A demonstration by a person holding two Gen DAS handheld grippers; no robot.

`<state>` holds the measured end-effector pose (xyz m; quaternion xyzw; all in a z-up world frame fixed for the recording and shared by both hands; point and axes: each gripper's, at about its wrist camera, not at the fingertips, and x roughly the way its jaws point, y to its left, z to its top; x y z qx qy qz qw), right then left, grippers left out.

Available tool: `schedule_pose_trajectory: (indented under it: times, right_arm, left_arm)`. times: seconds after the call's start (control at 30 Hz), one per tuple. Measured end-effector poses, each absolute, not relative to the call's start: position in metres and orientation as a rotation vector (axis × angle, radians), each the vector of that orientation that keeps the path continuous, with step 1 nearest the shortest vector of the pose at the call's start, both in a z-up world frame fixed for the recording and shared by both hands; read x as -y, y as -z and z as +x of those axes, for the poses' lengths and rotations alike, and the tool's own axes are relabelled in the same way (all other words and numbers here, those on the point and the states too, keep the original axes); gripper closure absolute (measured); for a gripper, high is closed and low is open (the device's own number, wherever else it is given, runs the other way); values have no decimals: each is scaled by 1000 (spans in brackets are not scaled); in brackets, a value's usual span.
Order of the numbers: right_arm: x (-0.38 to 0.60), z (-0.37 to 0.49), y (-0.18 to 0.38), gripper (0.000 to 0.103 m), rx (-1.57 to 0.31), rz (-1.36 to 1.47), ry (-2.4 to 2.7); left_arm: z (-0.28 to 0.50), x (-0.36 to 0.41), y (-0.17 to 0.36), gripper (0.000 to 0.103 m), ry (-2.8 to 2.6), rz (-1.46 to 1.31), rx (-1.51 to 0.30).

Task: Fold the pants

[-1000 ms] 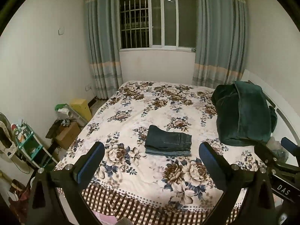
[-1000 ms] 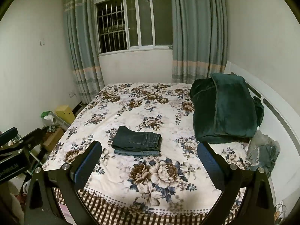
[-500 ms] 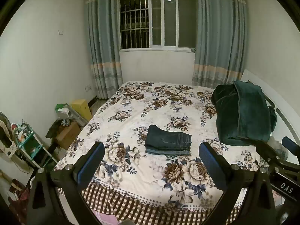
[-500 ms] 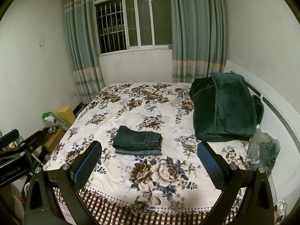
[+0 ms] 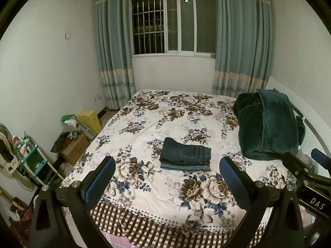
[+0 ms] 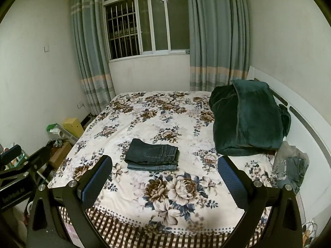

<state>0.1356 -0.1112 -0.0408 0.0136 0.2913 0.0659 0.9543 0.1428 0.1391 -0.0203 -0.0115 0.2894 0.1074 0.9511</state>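
Dark jeans (image 5: 185,154) lie folded in a neat stack near the middle of the floral bed (image 5: 169,122); they also show in the right wrist view (image 6: 152,154). My left gripper (image 5: 167,164) is open and empty, held back from the bed's near edge, well short of the jeans. My right gripper (image 6: 165,163) is open and empty too, at a similar distance. The right gripper's body shows at the right edge of the left wrist view (image 5: 306,171). The left gripper's body shows at the left edge of the right wrist view (image 6: 22,165).
A folded dark green blanket (image 6: 248,117) sits at the bed's right against the white headboard (image 6: 306,124). A crumpled grey-blue garment (image 6: 291,165) lies below it. Boxes and a small shelf (image 5: 31,157) crowd the floor at the left. Window and curtains (image 5: 173,24) stand behind.
Both grippers have drifted slightly; the view shifts a little. The jeans stay folded in place and both grippers stay open.
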Motion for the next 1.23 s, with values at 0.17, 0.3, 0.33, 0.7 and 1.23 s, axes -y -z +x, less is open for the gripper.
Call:
schedule_pose_trajectory:
  times: [0.17, 0.3, 0.33, 0.7, 1.23]
  right_arm:
    - [113, 130, 42, 0, -597, 38, -128]
    - [113, 130, 43, 0, -598, 38, -127]
    - [114, 130, 43, 0, -598, 37, -128]
    - [117, 128, 42, 0, -592, 37, -126]
    - [117, 126, 44, 0, -592, 41, -121]
  left_arm:
    - [143, -137, 21, 0, -217, -22, -594]
    - [142, -138, 21, 0, -213, -21, -593]
    - [142, -138, 21, 0, -211, -22, -594]
    - [141, -140, 23, 0, -214, -24, -598]
    - [143, -144, 17, 0, -216, -30, -590]
